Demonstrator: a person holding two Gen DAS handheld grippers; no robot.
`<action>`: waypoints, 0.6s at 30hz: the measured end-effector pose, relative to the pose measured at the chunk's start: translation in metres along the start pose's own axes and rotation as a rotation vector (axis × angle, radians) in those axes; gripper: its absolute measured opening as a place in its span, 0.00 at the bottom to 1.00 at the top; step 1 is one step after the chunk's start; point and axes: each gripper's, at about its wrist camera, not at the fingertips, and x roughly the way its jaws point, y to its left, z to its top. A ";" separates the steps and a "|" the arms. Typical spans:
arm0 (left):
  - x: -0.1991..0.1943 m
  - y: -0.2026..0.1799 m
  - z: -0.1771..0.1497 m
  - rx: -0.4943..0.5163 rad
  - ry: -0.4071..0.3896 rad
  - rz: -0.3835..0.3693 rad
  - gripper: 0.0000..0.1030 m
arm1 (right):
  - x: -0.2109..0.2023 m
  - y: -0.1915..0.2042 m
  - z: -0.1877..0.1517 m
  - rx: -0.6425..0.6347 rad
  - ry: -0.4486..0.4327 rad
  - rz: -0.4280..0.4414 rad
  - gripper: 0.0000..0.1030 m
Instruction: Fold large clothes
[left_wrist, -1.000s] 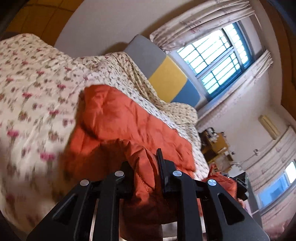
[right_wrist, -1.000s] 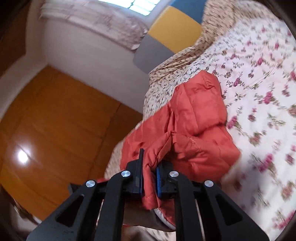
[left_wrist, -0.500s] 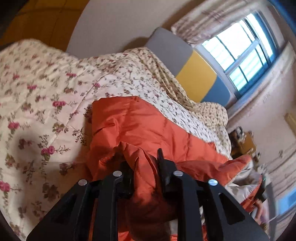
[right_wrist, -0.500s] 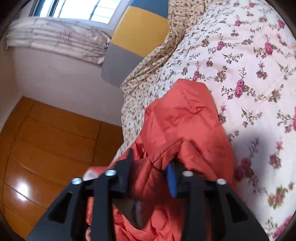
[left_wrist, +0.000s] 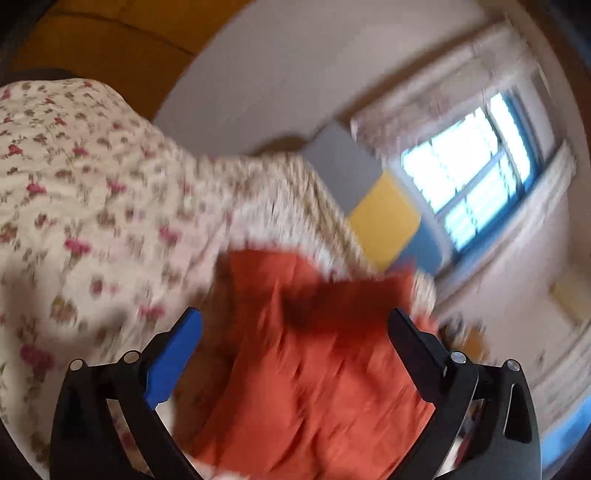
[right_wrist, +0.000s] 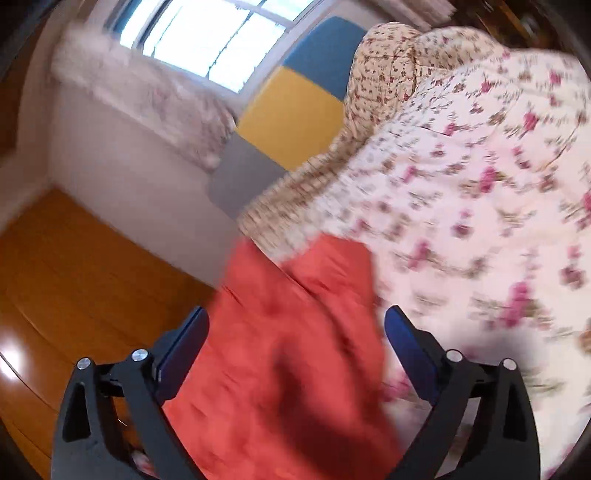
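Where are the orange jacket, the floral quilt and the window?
orange jacket (left_wrist: 314, 387), left wrist view, middle of the padded fabric between the open fingers.
floral quilt (right_wrist: 480, 221), right wrist view, flat top of the flowered cover.
window (left_wrist: 469, 177), left wrist view, bright panes.

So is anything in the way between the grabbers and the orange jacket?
No. Nothing visible sits between them. The orange jacket lies on the flowery bedspread, right in front of the left gripper and the right gripper, both with jaws wide open.

Home bedroom, floral-quilted bed (right_wrist: 480, 184), curtained window (left_wrist: 476, 170)
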 end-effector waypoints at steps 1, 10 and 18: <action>0.005 0.000 -0.011 0.025 0.047 -0.004 0.97 | 0.005 -0.001 -0.007 -0.042 0.065 -0.016 0.97; 0.060 -0.011 -0.049 0.064 0.223 0.075 0.96 | 0.060 0.011 -0.049 -0.077 0.277 0.000 0.69; 0.036 -0.023 -0.061 0.055 0.291 0.002 0.53 | 0.031 0.006 -0.059 0.008 0.291 0.076 0.36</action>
